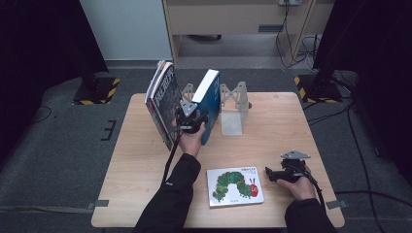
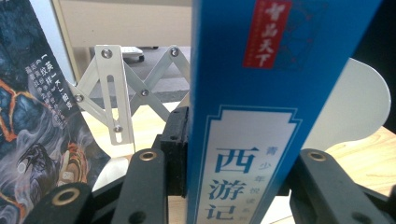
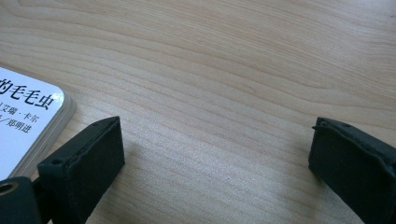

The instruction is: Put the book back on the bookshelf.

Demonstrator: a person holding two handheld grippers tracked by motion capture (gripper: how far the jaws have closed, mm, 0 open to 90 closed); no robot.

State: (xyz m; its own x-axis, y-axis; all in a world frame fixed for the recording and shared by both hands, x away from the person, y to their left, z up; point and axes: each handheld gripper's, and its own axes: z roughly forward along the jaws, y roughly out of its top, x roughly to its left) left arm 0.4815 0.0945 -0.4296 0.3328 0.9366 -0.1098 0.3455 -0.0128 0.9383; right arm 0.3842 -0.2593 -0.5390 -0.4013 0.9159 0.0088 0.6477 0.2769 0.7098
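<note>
Fingers point(image 2: 154, 182) of our left gripper point(image 1: 190, 120) clench the upright blue hardcover book point(image 2: 247, 112), the dark illustrated book point(image 1: 163, 99) leaning just beside them. Our right gripper point(image 3: 215, 154) rests on the wooden tabletop point(image 3: 224, 70), released, the white caterpillar picture book point(image 3: 23, 121) beside its fingers.

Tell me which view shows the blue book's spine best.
The left gripper view: the blue book stands upright between the left claw's jaws, spine lettering legible. The high view shows it small, beside the metal bookend. The right gripper view looks at the table.
</note>
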